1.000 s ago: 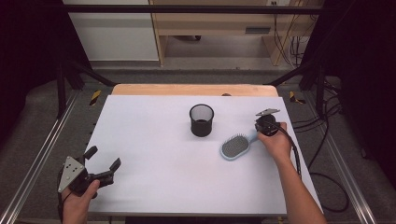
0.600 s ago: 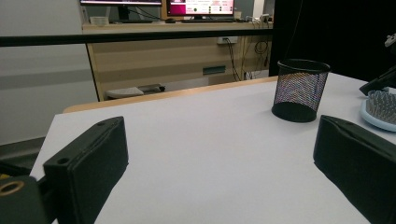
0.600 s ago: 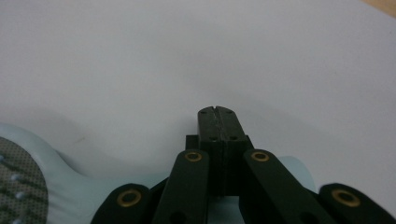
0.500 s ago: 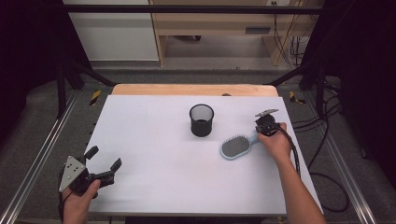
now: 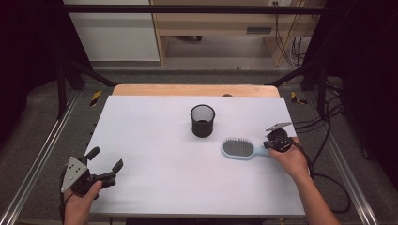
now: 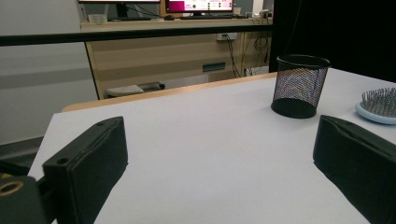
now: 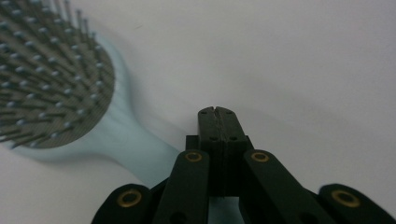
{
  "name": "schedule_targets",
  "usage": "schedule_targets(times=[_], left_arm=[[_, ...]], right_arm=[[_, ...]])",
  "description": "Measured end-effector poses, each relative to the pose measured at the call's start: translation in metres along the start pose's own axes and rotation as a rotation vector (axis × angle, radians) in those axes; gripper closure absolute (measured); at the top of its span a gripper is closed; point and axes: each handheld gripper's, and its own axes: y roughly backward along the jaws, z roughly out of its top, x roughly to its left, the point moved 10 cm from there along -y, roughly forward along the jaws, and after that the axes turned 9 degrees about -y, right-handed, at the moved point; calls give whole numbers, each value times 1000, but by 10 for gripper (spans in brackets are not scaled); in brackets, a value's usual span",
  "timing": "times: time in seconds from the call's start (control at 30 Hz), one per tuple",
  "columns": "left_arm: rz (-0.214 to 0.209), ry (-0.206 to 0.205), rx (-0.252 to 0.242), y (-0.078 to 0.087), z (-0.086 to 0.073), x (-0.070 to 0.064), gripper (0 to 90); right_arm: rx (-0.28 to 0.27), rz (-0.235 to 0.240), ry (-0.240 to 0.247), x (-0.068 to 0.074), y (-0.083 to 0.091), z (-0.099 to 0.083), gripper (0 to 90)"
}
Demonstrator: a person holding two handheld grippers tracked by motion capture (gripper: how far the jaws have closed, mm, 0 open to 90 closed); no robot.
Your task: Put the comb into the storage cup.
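Note:
A light blue hairbrush (image 5: 238, 148) lies bristles up on the white table (image 5: 155, 140), right of centre, its handle pointing right. My right gripper (image 5: 267, 145) is at the end of that handle. In the right gripper view its jaws (image 7: 217, 112) are pressed together with no gap, and the blurred brush handle (image 7: 130, 149) runs under their left side. My left gripper (image 5: 106, 158) rests open near the front left corner, its jaws wide apart (image 6: 224, 163) with nothing between them. A black mesh cup (image 5: 202, 121) stands upright at the table's middle.
From the left gripper view the mesh cup (image 6: 300, 86) and the brush head (image 6: 379, 105) lie ahead to the right. A wooden strip (image 5: 197, 90) edges the table's far side. Metal rails (image 5: 42, 159) run along both sides, and cables (image 5: 324, 154) trail at the right.
My right gripper has moved toward the near edge, and the brush has swung with it from a slant to nearly level. The left gripper has stayed put.

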Motion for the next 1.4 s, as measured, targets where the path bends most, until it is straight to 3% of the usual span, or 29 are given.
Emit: schedule_targets(times=[0.37, 0.5, 1.0, 1.17, 1.3, 1.4], left_arm=[[1, 3, -1, 1, 0, 1, 31], [-4, -2, 1, 1, 0, -1, 30], [-4, 0, 2, 1, 0, -1, 31], [-7, -1, 1, 1, 1, -1, 31], [-7, 0, 0, 2, 1, -1, 31], [-6, 1, 0, 2, 0, -1, 31]], right_arm=[[6, 81, 45, 28, 12, -17, 900], [-1, 105, 36, 38, 17, -23, 900], [27, 156, 56, 67, 26, -41, 900], [26, 160, 69, 72, 28, -42, 900], [5, 143, 42, 68, 33, -40, 900], [-41, 140, 9, 67, 42, -37, 900]])
